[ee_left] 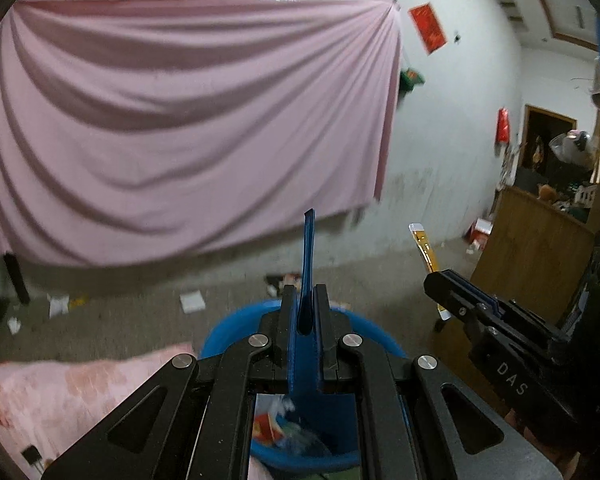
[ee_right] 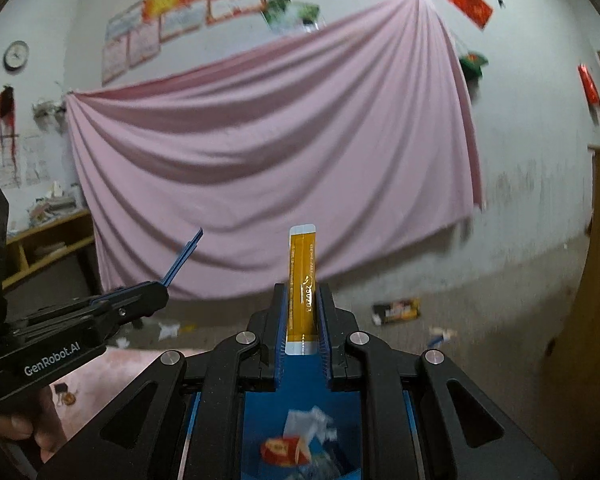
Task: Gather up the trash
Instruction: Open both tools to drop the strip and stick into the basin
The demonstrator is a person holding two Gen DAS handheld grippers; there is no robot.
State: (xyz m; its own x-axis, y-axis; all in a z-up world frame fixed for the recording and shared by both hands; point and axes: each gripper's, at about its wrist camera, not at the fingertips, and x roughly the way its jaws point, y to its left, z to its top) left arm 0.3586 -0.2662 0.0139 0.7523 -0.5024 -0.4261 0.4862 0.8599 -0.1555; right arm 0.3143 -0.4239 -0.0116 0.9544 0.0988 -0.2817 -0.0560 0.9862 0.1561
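The round blue plastic basin [ee_left: 228, 320] holds a red packet [ee_right: 284, 452] and crumpled white wrappers [ee_right: 308, 424]. The left gripper [ee_left: 306, 300] fingers are clamped on a thin blue strip [ee_left: 308, 248]. The right gripper [ee_right: 302, 304] fingers pinch a yellow foil sachet [ee_right: 302, 264].

We see a plain pink sheet [ee_right: 276, 152] draped on a whitish wall [ee_left: 452, 128]; a blue basin [ee_left: 228, 324] holding red-and-white scraps [ee_right: 286, 450]; an amber strip [ee_right: 302, 284] with pale ends; a thin blue strip [ee_left: 308, 256]; black grippers.
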